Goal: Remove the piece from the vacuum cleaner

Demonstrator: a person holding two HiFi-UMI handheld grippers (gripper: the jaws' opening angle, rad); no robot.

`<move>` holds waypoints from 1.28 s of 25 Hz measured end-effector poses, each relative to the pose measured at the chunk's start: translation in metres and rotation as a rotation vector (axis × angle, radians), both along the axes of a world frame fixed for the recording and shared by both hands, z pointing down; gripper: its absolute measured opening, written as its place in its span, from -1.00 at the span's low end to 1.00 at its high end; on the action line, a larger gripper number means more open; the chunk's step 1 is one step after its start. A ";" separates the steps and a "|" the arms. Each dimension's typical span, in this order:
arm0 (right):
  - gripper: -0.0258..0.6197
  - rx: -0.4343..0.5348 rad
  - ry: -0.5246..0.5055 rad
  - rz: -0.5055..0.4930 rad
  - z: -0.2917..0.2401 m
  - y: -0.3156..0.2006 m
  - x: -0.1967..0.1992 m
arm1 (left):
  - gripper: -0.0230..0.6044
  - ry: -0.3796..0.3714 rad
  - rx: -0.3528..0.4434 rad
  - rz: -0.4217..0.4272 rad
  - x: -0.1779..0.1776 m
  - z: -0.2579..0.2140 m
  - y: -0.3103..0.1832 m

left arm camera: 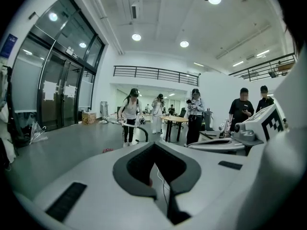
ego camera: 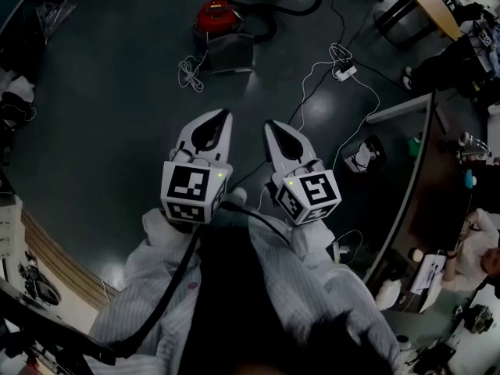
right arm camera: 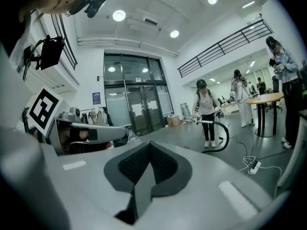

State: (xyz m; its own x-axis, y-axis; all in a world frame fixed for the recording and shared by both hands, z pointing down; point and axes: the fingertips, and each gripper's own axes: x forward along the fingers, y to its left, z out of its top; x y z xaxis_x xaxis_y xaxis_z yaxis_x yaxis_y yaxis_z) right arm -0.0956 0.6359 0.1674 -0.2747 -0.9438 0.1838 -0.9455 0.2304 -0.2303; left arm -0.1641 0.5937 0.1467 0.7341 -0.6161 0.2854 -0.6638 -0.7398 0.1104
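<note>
The red vacuum cleaner (ego camera: 216, 16) stands on the dark floor well ahead of me, with a grey boxy part (ego camera: 231, 51) against its near side and a black hose (ego camera: 298, 5) curling off to the right. Both grippers are held side by side above my lap, pointing toward it and far short of it. My left gripper (ego camera: 226, 116) is shut with nothing in it, and in its own view the jaws (left arm camera: 155, 144) meet in the air. My right gripper (ego camera: 269, 125) is likewise shut and empty, its jaws (right arm camera: 149, 143) closed on nothing.
White cables and a power strip (ego camera: 344, 72) lie on the floor right of the vacuum. A curved desk (ego camera: 418, 170) with clutter runs along the right. Several people stand farther off; one person (right arm camera: 206, 110) holds another hose.
</note>
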 end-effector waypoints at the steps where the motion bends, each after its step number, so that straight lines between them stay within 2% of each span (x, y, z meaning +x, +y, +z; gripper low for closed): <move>1: -0.92 -0.007 -0.011 0.000 0.003 -0.006 0.002 | -0.91 -0.008 -0.011 -0.004 0.001 0.004 -0.007; 8: -0.92 -0.082 -0.045 0.009 0.046 -0.091 0.033 | -0.91 -0.060 -0.101 0.000 0.020 0.059 -0.090; 15: -0.92 -0.125 -0.018 -0.007 0.077 -0.232 0.073 | -0.91 -0.100 -0.123 0.024 0.056 0.090 -0.232; 22: -0.92 -0.185 0.025 -0.012 0.108 -0.366 0.107 | -0.91 -0.165 -0.142 0.103 0.092 0.125 -0.368; 29: -0.92 -0.286 0.064 -0.067 0.197 -0.477 0.162 | -0.91 -0.219 -0.233 0.093 0.141 0.219 -0.469; 32: -0.92 -0.345 0.083 -0.136 0.242 -0.529 0.182 | -0.91 -0.270 -0.260 0.073 0.163 0.263 -0.517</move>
State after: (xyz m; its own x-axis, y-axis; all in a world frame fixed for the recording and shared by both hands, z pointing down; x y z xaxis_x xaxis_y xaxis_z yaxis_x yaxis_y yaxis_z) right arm 0.0866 0.1066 0.4099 -0.3639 -0.7785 0.5113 -0.9303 0.2772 -0.2401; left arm -0.0012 0.0763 0.4093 0.6506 -0.4469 0.6140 -0.6413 -0.7564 0.1289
